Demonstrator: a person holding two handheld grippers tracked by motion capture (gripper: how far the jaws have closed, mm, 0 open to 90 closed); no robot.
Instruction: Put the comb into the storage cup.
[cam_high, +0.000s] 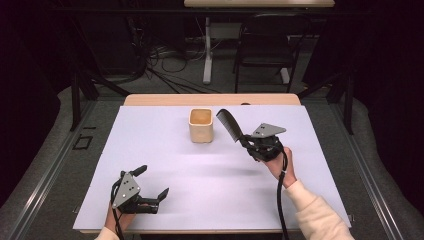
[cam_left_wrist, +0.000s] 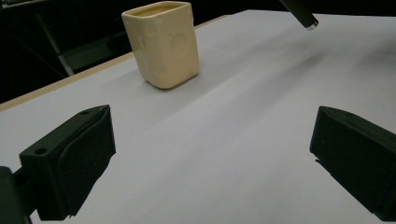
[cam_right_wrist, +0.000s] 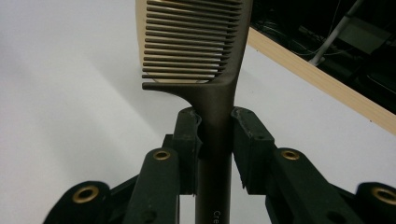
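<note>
A cream square cup (cam_high: 201, 125) stands upright at the back middle of the white table top (cam_high: 165, 150); it is also in the left gripper view (cam_left_wrist: 161, 44). My right gripper (cam_high: 246, 141) is shut on the handle of a dark comb (cam_high: 229, 124), whose toothed end rises just right of the cup. In the right gripper view the comb (cam_right_wrist: 205, 51) stands between the two pads (cam_right_wrist: 248, 140), its teeth pointing left over the cup. My left gripper (cam_high: 152, 181) rests open near the front left edge, nothing between its fingers (cam_left_wrist: 70, 163).
A wooden table edge (cam_high: 210, 99) runs behind the white sheet. Beyond it are a dark chair (cam_high: 265, 47), a white desk leg (cam_high: 207, 50) and cables on the floor. Bare white surface lies between the two grippers.
</note>
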